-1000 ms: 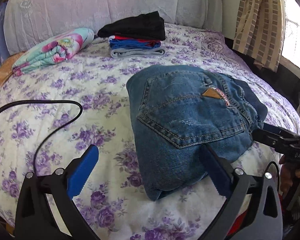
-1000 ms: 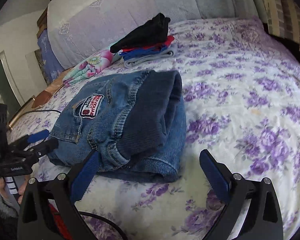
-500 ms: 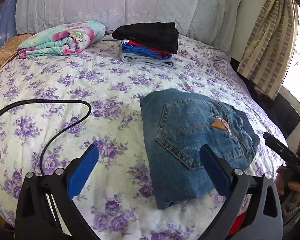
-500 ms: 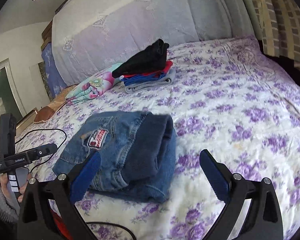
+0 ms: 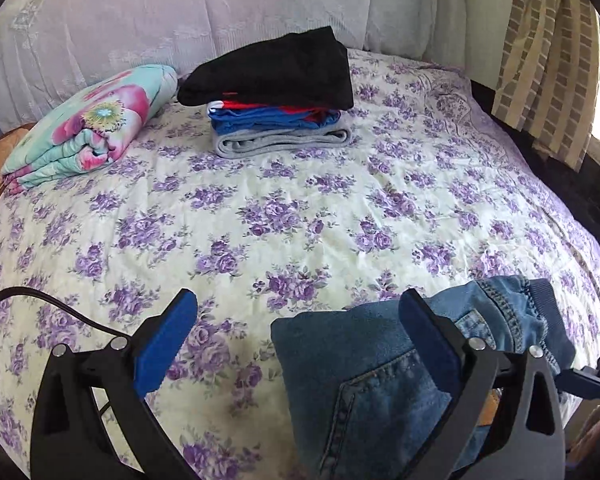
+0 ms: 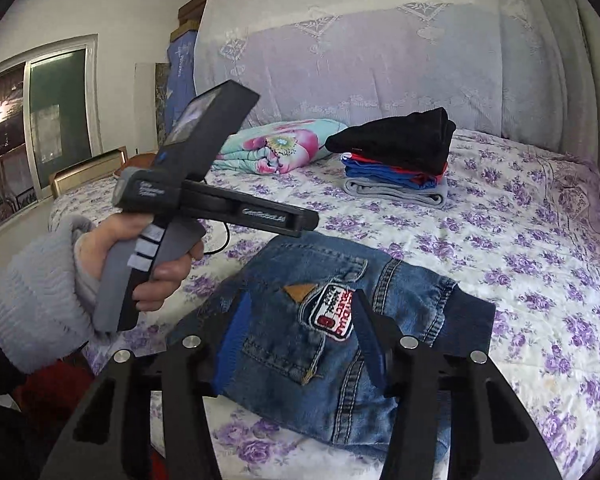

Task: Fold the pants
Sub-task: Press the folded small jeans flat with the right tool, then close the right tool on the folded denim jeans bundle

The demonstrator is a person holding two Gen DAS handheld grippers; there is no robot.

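Denim pants (image 6: pixel 332 344) folded, near edge hidden by half-closed right tongs (image 6: pixel 300 336), left tongs (image 5: pixel 300 344) spread empty.

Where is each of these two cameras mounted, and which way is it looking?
Left wrist view: sits on the left gripper, looks along its open fingers across the bed to the clothes pile and floral blanket; jeans lower right.
Right wrist view: sits on the right gripper, its jaws just narrowed, over the jeans; the person's left hand and grey sleeve show, holding the left gripper's handle.
Shared: jeans, pile, blanket, bed.
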